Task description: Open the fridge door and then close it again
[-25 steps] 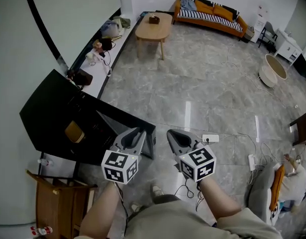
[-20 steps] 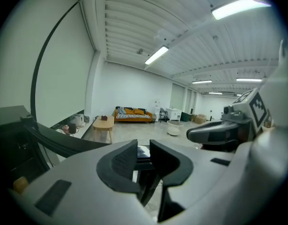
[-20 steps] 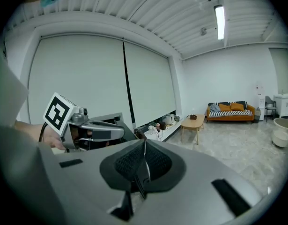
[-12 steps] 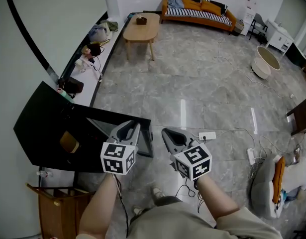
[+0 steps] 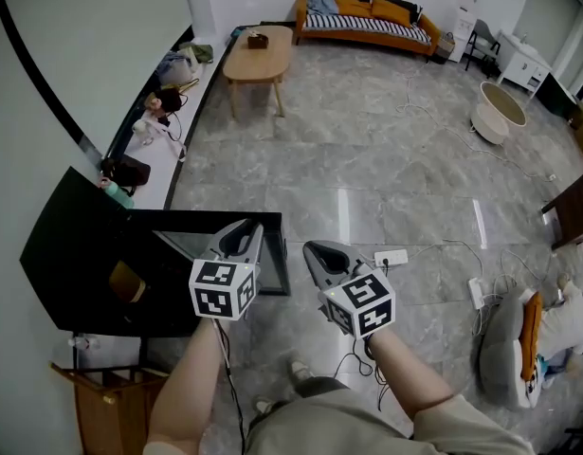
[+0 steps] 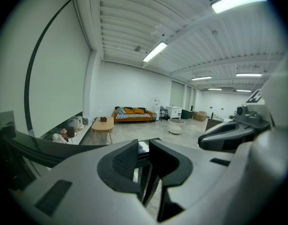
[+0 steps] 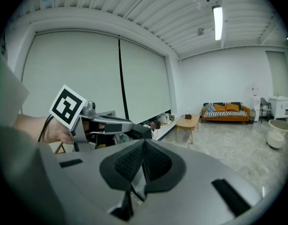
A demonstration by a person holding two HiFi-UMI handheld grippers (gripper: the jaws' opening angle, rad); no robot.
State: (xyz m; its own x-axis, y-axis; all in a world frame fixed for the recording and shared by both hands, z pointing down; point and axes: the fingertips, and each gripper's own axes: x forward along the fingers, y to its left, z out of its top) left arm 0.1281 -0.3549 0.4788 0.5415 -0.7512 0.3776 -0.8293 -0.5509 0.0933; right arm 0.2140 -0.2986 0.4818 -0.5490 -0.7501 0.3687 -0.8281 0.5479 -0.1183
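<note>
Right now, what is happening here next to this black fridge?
A person stands over a black fridge with a hand-held gripper in each hand. The left hand-held gripper is closed on the edge of the fridge door, which stands partly open. The right hand-held gripper is shut and empty, beside the left one.

Fridge door swung slightly, carried by left gripper, right gripper shifted alongside
</note>
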